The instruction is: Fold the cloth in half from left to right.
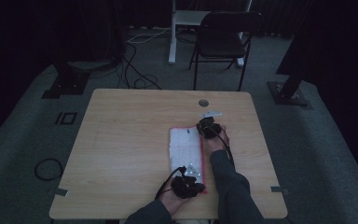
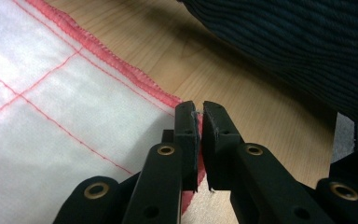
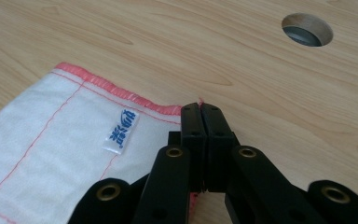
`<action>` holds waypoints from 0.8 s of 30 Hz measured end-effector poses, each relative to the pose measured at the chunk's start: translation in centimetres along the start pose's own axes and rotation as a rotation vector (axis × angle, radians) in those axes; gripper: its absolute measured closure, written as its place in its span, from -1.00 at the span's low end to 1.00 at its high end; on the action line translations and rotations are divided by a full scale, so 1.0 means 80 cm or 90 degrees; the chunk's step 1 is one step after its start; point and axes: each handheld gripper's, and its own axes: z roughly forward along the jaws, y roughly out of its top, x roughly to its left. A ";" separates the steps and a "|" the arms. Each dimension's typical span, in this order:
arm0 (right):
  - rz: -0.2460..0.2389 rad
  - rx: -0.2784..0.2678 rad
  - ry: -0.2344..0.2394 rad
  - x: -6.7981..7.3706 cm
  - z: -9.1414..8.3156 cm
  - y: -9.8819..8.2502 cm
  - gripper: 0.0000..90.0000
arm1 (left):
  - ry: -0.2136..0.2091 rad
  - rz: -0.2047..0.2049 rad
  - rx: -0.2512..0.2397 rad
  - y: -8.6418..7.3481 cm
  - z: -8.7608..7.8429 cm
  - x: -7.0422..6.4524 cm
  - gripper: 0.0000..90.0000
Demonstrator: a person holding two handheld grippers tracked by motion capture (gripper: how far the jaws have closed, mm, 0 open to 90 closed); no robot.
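the white cloth [image 1: 185,149] with pink hem lies flat on the table [image 1: 121,140], just nearer the person than the round hole [image 1: 203,102]. the left gripper [image 2: 196,122] pinches the cloth's near corner; the right gripper [image 3: 200,116] is clenched on the corner next to the hole.

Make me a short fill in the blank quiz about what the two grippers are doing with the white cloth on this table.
1. The white cloth with a pink stitched hem lies on a ____ table.
2. The left gripper pinches the cloth's ____ hem.
3. The right gripper grips a corner near a small label with ____ lettering.

Missing words: wooden; pink; blue
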 end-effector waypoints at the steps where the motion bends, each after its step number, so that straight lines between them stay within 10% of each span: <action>1: -0.002 0.004 -0.002 -0.001 0.001 0.000 0.99 | 0.000 -0.002 -0.001 0.000 0.000 0.000 0.88; 24: 0.038 0.013 -0.005 -0.014 -0.012 -0.033 0.36 | 0.071 -0.027 -0.085 0.005 -0.045 0.048 0.65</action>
